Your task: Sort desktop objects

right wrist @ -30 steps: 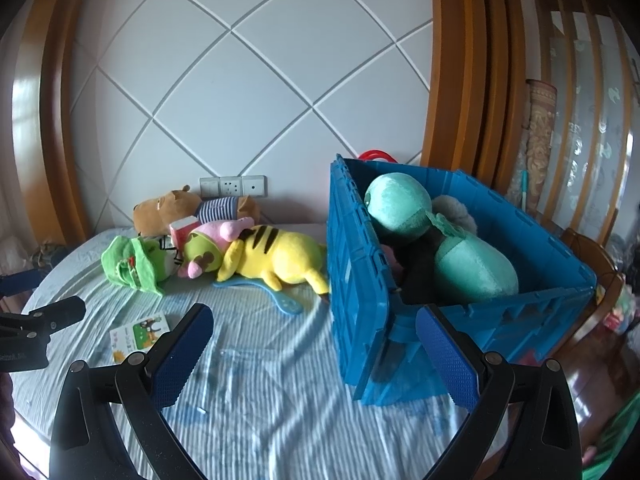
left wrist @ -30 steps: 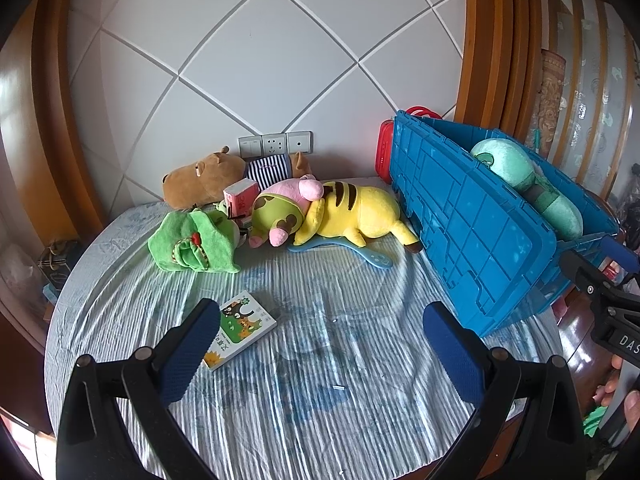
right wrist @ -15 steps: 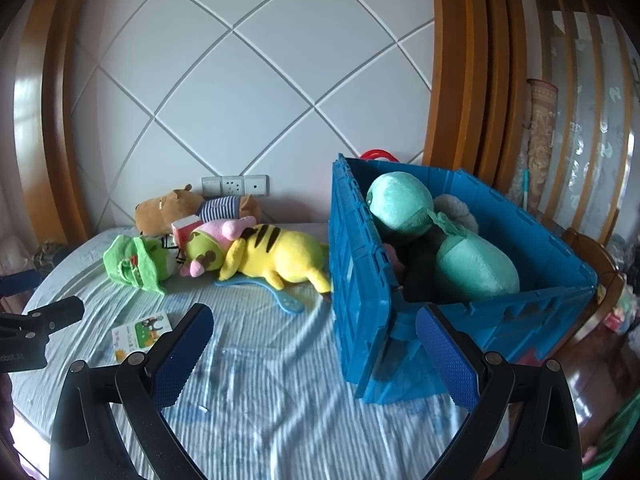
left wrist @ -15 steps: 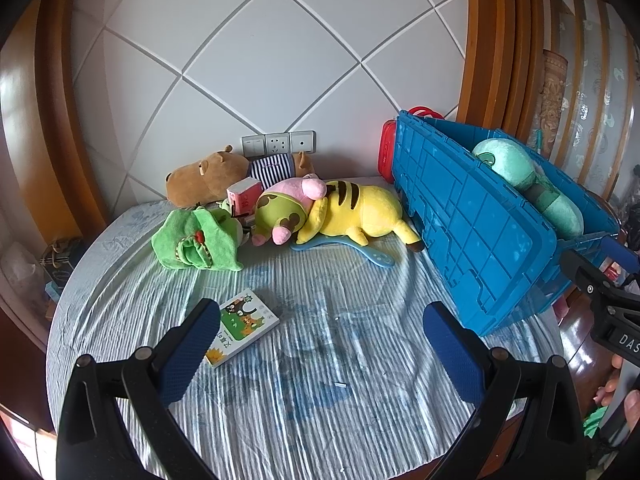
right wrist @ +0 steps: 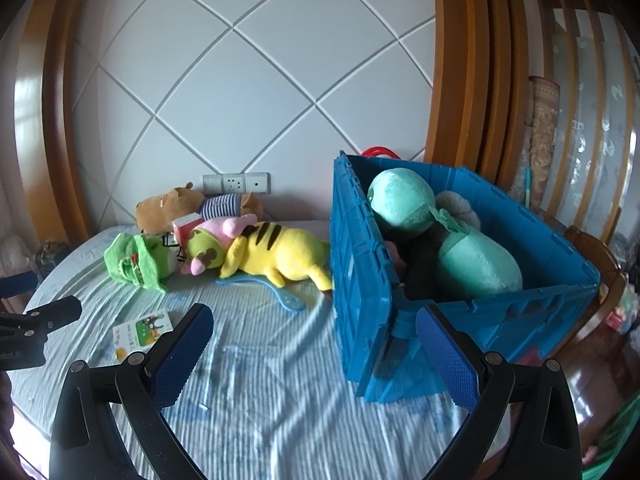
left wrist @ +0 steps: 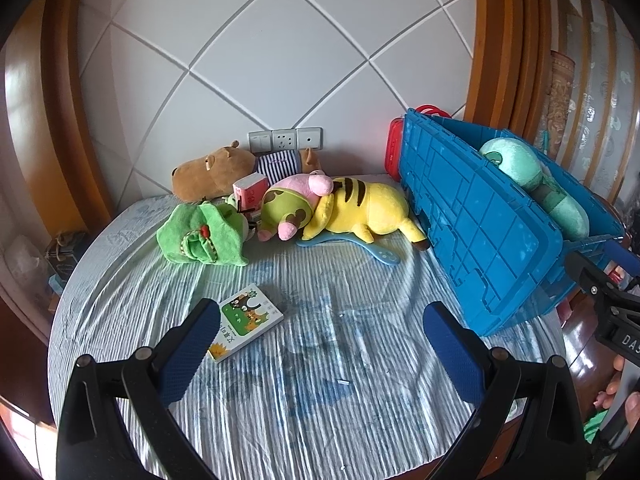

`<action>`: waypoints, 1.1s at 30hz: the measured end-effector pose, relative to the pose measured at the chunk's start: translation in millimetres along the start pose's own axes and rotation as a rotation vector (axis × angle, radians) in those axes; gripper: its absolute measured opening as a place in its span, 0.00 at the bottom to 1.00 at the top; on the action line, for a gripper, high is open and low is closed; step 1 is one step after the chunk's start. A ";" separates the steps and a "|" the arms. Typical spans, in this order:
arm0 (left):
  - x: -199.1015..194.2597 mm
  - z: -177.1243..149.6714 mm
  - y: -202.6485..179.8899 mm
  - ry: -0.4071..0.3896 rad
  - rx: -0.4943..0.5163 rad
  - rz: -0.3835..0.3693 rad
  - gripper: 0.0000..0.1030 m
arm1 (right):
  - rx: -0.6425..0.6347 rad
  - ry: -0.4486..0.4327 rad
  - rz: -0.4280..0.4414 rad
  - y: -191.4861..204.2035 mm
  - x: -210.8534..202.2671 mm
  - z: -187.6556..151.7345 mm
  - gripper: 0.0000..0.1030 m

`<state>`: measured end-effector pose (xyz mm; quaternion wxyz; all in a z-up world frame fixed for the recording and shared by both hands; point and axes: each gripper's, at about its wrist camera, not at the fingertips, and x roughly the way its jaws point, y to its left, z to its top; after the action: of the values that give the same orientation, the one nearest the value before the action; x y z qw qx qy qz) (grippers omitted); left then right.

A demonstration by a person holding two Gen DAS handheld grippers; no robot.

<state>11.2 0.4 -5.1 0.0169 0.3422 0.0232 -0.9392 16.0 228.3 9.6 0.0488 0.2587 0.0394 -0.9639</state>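
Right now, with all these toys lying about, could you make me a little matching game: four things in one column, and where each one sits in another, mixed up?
Things:
1. teal plush
2. picture card
3. yellow striped plush
4. brown plush

Places:
A. against the wall, below the sockets
B. flat on the striped cloth, nearest the left gripper
C. inside the blue crate
D. lying just outside the crate's wall, on a blue hanger

Pairs: 1-C, 2-B, 3-D, 4-A

Striped bed: plush toys, crate, perhaps booklet.
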 end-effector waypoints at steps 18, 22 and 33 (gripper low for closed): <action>2.0 -4.3 3.2 0.004 -0.020 0.015 1.00 | 0.001 0.013 0.030 -9.8 8.7 -1.4 1.00; 8.0 -7.5 8.9 0.024 -0.053 0.033 1.00 | -0.011 0.024 0.055 -7.3 15.0 -2.0 1.00; 23.8 -36.0 59.6 0.109 -0.163 0.174 1.00 | -0.047 -0.064 0.227 35.0 35.7 -2.8 1.00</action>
<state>18.9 -57.5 -49.9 0.1247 0.3911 0.0703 -0.9092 -9.3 191.2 -12.4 0.1649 0.2296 0.0308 -0.9587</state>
